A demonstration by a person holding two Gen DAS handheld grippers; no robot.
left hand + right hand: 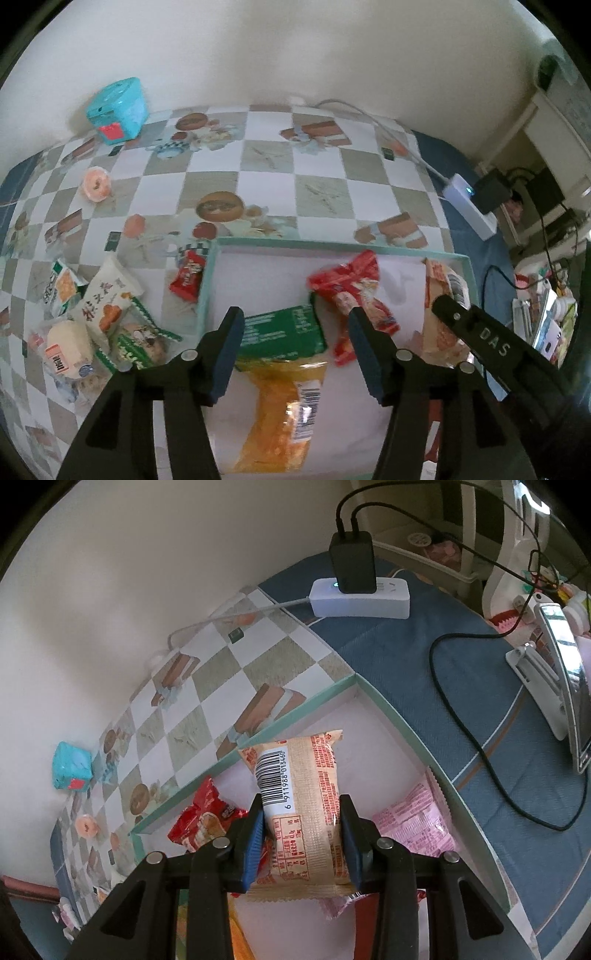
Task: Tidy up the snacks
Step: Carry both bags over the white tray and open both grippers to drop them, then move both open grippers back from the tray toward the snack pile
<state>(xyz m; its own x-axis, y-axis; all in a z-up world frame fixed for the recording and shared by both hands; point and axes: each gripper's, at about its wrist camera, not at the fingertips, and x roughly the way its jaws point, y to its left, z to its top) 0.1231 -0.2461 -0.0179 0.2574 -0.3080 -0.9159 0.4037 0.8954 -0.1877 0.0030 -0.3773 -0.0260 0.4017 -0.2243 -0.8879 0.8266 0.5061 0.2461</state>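
A shallow white box with a teal rim (376, 248) lies on the checked tablecloth. In it are a green packet (282, 330), an orange packet (280, 413) and a red packet (351, 284). My left gripper (295, 328) is open and empty above the green packet. My right gripper (301, 818) is shut on a beige snack packet with a barcode (299, 808), held over the box (399, 716); a pink packet (417, 812) and the red packet (203, 819) lie beneath. The beige packet also shows in the left wrist view (439, 295).
Several loose snacks (99, 325) and a small red packet (188, 277) lie left of the box. A teal tin (118, 110) stands by the wall. A white power strip with a black charger (354, 587) and cables lie right. A phone on a stand (565, 686) is at far right.
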